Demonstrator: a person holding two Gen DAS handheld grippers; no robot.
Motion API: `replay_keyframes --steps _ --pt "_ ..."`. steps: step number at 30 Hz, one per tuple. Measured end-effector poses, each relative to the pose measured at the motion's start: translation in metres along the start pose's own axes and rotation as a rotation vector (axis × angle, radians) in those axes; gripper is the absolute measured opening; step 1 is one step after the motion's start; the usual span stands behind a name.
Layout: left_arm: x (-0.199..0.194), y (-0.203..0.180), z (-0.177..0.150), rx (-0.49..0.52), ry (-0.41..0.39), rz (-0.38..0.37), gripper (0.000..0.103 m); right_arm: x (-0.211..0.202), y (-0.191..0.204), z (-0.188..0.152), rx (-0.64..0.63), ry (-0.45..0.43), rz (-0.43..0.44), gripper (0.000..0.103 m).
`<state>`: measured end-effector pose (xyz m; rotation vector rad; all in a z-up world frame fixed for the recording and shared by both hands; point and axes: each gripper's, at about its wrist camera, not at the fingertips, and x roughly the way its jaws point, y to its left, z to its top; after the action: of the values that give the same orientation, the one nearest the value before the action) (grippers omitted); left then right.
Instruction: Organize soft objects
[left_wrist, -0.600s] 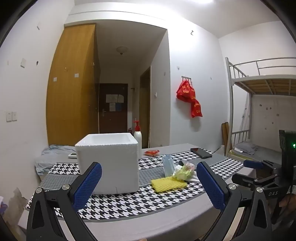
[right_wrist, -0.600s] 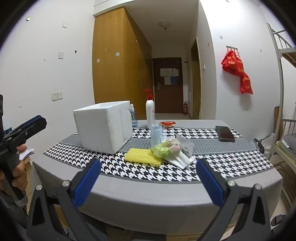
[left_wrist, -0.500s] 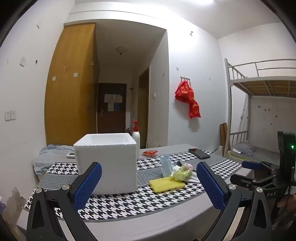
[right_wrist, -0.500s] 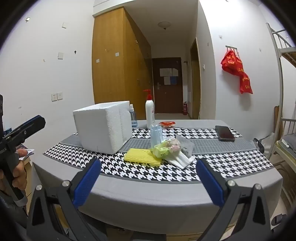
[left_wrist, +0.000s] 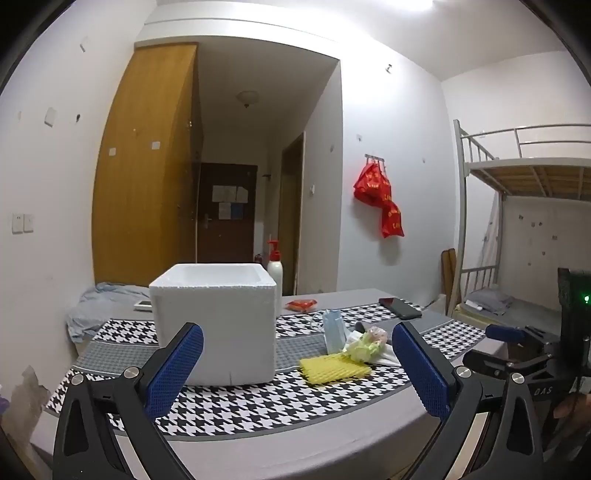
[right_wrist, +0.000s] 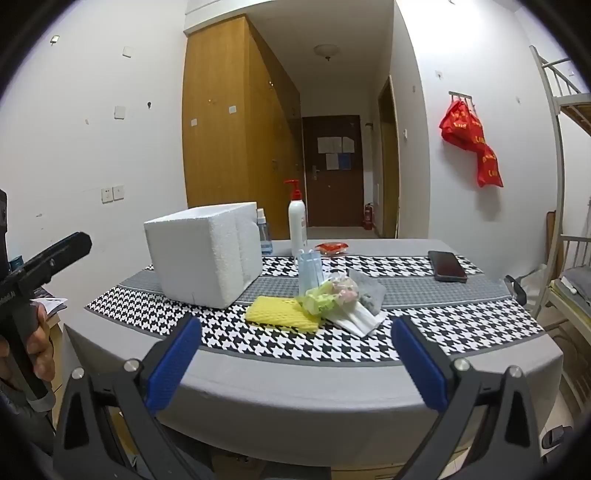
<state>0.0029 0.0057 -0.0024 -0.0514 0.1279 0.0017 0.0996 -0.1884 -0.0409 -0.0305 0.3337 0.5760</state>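
Nearest, the left gripper (left_wrist: 297, 365) and the right gripper (right_wrist: 295, 358) both stand released, blue pads wide, nothing between them, short of the grey counter (right_wrist: 332, 391). On its houndstooth runner (right_wrist: 443, 332), at 12 o'clock from the right gripper, lies a yellow foam-mesh sleeve (right_wrist: 282, 314), touching a clump of green-and-pink soft wrapping (right_wrist: 334, 291). At 11 o'clock stands the white open-topped polystyrene box (right_wrist: 203, 254). Farther back, at 1 o'clock, lies a black phone (right_wrist: 447, 266).
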Motion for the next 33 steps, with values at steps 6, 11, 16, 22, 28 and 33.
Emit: replay_keyframes --steps 6,11,16,22,28,33 --pt "0.0018 0.0039 0.0024 -0.022 0.019 -0.004 0.102 0.0009 -0.0019 -0.001 -0.001 -0.003 0.0 0.103" --pt "0.0024 0.005 0.0041 -0.021 0.02 -0.004 0.102 0.0012 -0.0011 -0.0024 -0.002 0.001 -0.003 0.103" --pt "0.004 0.0057 0.0064 -0.018 0.024 0.013 0.102 0.0023 -0.0013 -0.0023 0.001 0.001 0.001 0.103" --pt "0.0068 0.0048 0.006 -0.016 0.03 0.011 0.102 0.0027 -0.0054 -0.0016 0.016 -0.001 0.0 0.103" --pt "0.008 0.0032 0.0055 -0.008 0.037 0.017 0.102 -0.0002 -0.0032 -0.0033 0.006 -0.001 0.001 0.103" --pt "0.0083 0.0019 0.0058 -0.005 0.039 0.017 0.102 -0.002 -0.0035 -0.0017 0.005 -0.005 0.001 0.103"
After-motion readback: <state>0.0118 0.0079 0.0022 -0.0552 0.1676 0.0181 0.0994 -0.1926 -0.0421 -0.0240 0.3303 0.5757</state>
